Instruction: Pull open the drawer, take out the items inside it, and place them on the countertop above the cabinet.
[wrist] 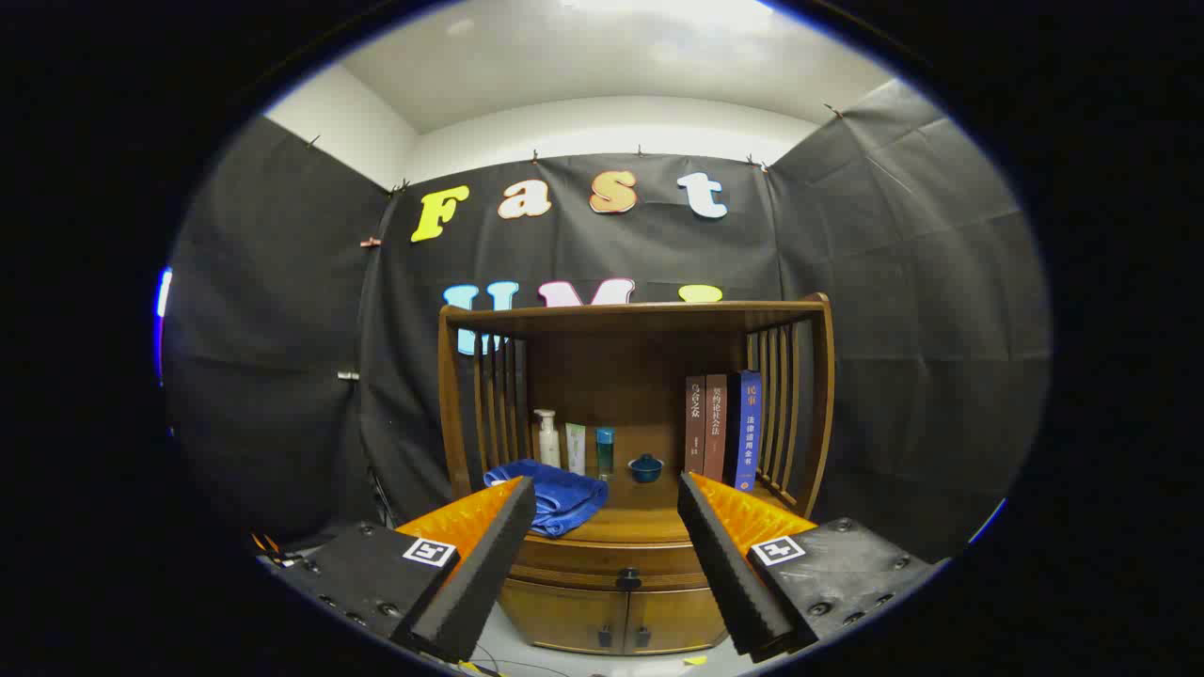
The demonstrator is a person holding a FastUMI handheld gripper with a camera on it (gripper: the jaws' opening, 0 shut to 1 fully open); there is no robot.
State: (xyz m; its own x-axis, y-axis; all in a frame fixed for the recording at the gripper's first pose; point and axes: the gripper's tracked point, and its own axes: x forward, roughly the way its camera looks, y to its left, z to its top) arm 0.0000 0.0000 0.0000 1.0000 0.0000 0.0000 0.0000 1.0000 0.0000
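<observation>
A wooden cabinet (635, 376) stands ahead against the booth wall, with slatted sides and a top shelf. Its drawer (602, 562) is closed, and a dark knob (628, 578) sits at the drawer's middle, between and beyond my fingers. The countertop (640, 522) lies above the drawer. My gripper (605, 489) is open, held well back from the cabinet with nothing between its fingers. What the drawer holds is hidden.
On the countertop lie a folded blue towel (560, 498), a white pump bottle (547, 438), a pale tube (575, 448), a teal bottle (605, 449), a small blue lidded cup (645, 467) and three upright books (722, 428). Two lower doors (616, 621) sit under the drawer.
</observation>
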